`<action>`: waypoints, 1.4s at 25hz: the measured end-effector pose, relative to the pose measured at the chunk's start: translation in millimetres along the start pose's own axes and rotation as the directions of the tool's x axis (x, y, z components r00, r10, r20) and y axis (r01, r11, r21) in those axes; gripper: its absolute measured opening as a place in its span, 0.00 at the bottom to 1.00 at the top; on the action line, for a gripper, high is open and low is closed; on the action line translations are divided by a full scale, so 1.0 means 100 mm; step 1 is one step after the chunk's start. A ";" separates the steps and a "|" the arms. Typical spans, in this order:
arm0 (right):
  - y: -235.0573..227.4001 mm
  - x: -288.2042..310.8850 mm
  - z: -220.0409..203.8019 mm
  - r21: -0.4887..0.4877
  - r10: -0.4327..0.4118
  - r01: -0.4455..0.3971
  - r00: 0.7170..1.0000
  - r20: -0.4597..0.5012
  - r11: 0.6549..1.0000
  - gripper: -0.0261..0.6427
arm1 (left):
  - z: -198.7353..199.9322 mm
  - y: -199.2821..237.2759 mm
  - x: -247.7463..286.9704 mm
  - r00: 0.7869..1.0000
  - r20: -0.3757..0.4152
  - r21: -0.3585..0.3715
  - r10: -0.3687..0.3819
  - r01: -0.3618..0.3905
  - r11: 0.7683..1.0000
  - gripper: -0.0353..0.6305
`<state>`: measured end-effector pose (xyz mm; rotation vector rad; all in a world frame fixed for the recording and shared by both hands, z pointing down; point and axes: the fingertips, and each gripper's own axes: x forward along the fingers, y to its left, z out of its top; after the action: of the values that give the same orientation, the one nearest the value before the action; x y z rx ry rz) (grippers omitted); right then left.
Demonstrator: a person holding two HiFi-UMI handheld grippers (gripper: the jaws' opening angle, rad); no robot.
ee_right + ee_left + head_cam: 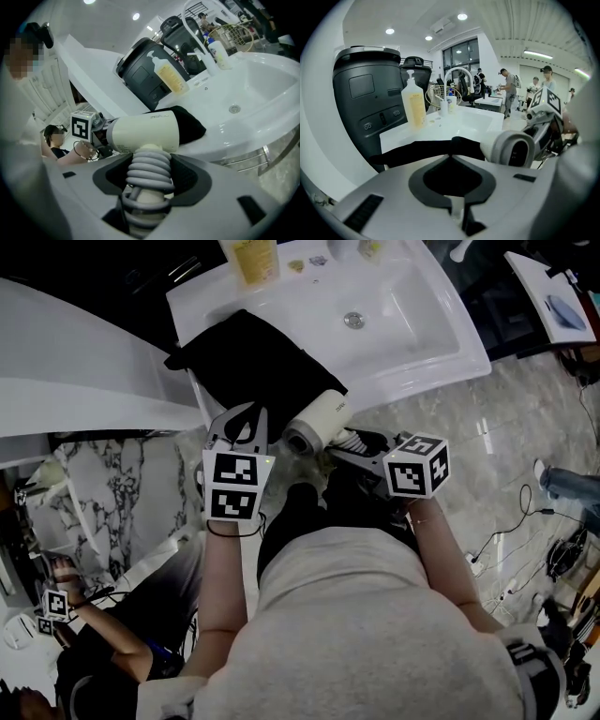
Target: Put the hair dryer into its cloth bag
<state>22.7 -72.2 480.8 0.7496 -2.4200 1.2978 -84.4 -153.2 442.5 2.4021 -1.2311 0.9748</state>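
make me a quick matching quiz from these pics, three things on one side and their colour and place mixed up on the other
Things:
1. hair dryer
2. cloth bag
3. soap bottle

Colour and place:
a. yellow, standing at the back edge of the sink
b. cream, its cord-wrapped handle between the jaws of the right gripper
c. black, lying flat on the sink's rim

Pairs: 1-b, 2-c, 3-a
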 end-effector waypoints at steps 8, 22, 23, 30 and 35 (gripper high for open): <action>0.11 0.18 -0.07 -0.050 0.103 -0.111 0.986 -0.131 0.993 0.40 | 0.18 0.04 -0.06 0.998 0.060 -0.048 -0.035 0.038 0.998 0.08; 0.25 0.45 -0.05 -0.088 0.235 -0.281 0.907 -0.350 0.956 0.40 | 0.29 0.14 -0.10 0.993 0.106 -0.100 -0.051 0.062 0.993 0.07; 0.23 0.45 -0.02 -0.074 0.242 -0.285 0.904 -0.352 0.956 0.40 | 0.29 0.14 -0.10 0.992 0.110 -0.108 -0.058 0.069 0.992 0.07; 0.04 0.51 0.33 -0.024 0.234 -0.253 0.922 -0.308 0.967 0.40 | 0.30 0.22 -0.18 0.991 0.125 -0.129 -0.037 0.054 0.990 0.07; -0.17 0.61 0.52 -0.044 0.140 -0.158 0.950 -0.281 0.986 0.40 | 0.35 0.25 -0.20 0.990 0.138 -0.158 -0.038 0.060 0.986 0.08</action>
<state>-18.5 -141.4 493.1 0.3446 -2.3131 1.2737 -97.2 -173.1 401.7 2.3902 -1.2381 0.6806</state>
